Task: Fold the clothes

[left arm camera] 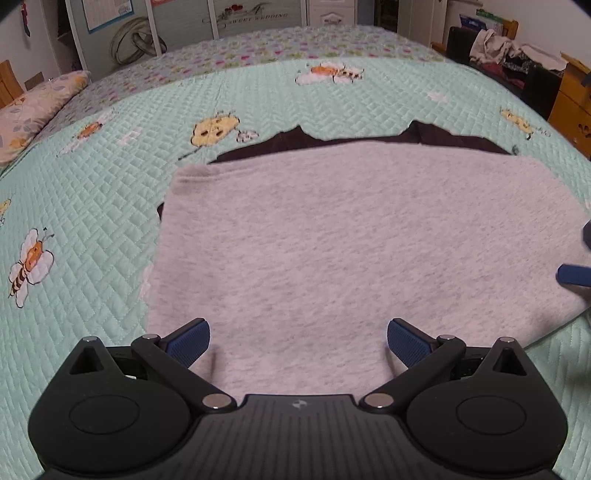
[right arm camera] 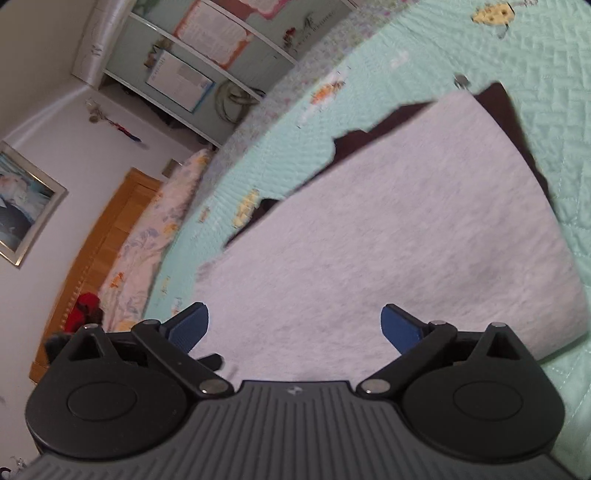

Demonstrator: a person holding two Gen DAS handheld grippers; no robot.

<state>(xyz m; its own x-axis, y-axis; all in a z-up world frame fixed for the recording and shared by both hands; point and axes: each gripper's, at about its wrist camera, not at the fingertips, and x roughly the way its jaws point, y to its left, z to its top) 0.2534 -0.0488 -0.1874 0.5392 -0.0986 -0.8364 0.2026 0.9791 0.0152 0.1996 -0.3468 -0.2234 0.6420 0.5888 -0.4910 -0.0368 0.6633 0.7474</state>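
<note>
I have the left tongs (left arm camera: 298,341) held level and low over the near edge of the grey garment (left arm camera: 369,240), spread wide with nothing between the blue pads (left arm camera: 188,341). My right tongs (right arm camera: 294,326) are rolled to one side, so their view tilts; they too gape wide and grip nothing, hanging over the same grey fabric.

The garment lies flat on the mint quilted bedspread (left arm camera: 92,192) with bee patterns, its pale grey inner side up and dark outer fabric (left arm camera: 443,136) showing along the far edge.

The left view reads "SWEET WEDDING" on the wardrobe door (left arm camera: 255,16), and catches a blue tip of the right tongs at its right edge. Only it shows the clothes pile (left arm camera: 506,48) on a wooden cabinet. Only the right view shows the wooden headboard (right arm camera: 110,236), a framed picture (right arm camera: 22,206) and posters whose print I cannot read.
</note>
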